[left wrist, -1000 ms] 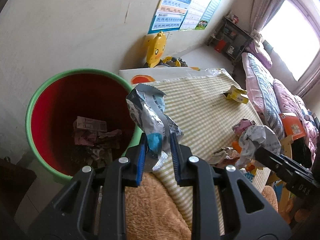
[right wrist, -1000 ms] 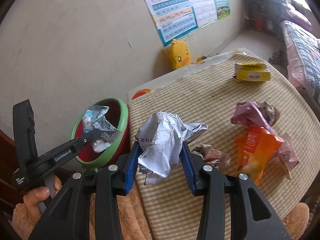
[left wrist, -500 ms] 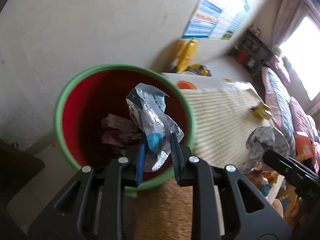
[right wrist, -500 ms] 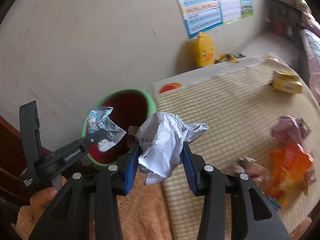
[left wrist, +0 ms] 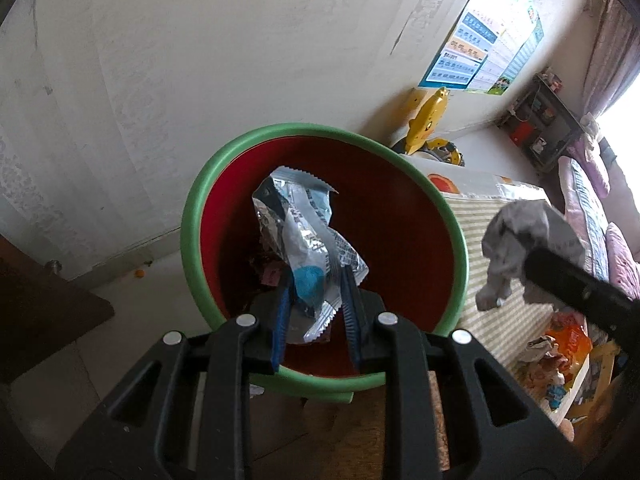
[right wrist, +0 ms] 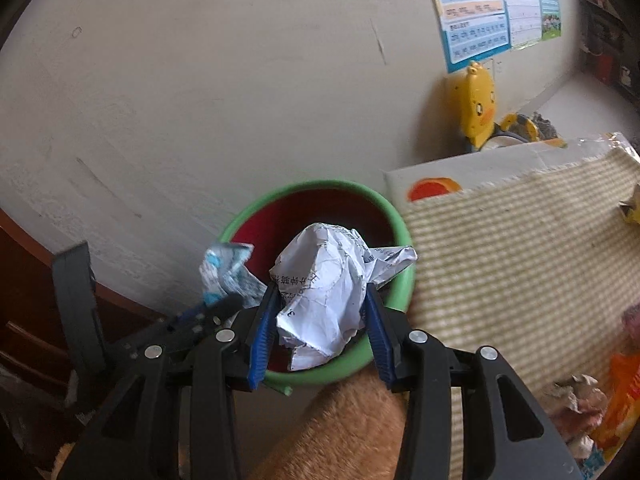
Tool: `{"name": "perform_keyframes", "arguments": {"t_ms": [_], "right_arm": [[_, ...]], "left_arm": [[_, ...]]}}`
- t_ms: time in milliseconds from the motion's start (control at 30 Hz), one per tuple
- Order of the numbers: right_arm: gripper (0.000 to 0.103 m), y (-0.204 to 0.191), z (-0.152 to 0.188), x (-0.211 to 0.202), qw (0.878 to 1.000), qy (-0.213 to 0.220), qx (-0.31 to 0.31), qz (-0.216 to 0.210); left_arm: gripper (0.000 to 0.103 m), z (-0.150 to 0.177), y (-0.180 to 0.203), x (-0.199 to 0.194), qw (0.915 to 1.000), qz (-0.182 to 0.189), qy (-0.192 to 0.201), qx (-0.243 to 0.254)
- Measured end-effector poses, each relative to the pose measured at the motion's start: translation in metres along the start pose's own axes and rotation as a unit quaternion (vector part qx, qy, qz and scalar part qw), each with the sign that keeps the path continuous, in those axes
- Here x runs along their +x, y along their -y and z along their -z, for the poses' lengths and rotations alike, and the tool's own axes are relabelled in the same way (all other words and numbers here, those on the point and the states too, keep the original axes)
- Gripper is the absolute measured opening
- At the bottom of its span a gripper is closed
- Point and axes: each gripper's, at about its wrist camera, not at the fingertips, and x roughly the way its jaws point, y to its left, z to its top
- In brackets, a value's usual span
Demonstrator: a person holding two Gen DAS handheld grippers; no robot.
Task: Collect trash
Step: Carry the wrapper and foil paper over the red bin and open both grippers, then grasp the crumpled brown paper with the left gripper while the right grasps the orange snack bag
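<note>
Both grippers having swung over the bin (left wrist: 188, 236), left gripper (left wrist: 316, 300) is pinching wrapper (left wrist: 304, 236), right gripper (right wrist: 320, 316) opening around paper ball (right wrist: 328, 292) for dropping.

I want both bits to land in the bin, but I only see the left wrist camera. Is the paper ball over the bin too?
Observer: It seems so. In the right wrist view the crumpled paper lines up with the bin opening, between the right gripper's opening fingers.
Operator: Is anything written on it?
Observer: Yes, black printed characters.
Operator: Any trash I can't see?
Observer: A yellow item at the striped mat's far edge.
</note>
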Motion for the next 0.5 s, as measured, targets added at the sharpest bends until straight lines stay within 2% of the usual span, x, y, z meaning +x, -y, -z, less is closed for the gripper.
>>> {"name": "perform_keyframes", "arguments": {"t_ms": [100,167,367,500], "right_arm": [[0.059,-0.003,-0.005,0.003,1.0,0.003,0.005,-0.018],[0.062,-0.003,-0.007,0.001,1.0,0.009,0.009,-0.02],[0.063,0.008,-0.001,-0.01,0.999,0.009,0.029,-0.021],[0.064,0.02,0.015,-0.03,1.0,0.005,0.024,0.0]], "left_arm": [[0.031,0.0,-0.004,0.002,0.9998,-0.01,0.007,-0.018],[0.039,0.0,-0.007,0.001,0.9994,-0.004,0.009,-0.034],[0.04,0.0,0.0,0.002,0.9995,-0.002,0.006,-0.03],[0.041,0.002,0.012,0.0,0.9999,0.008,0.005,-0.014]]}}
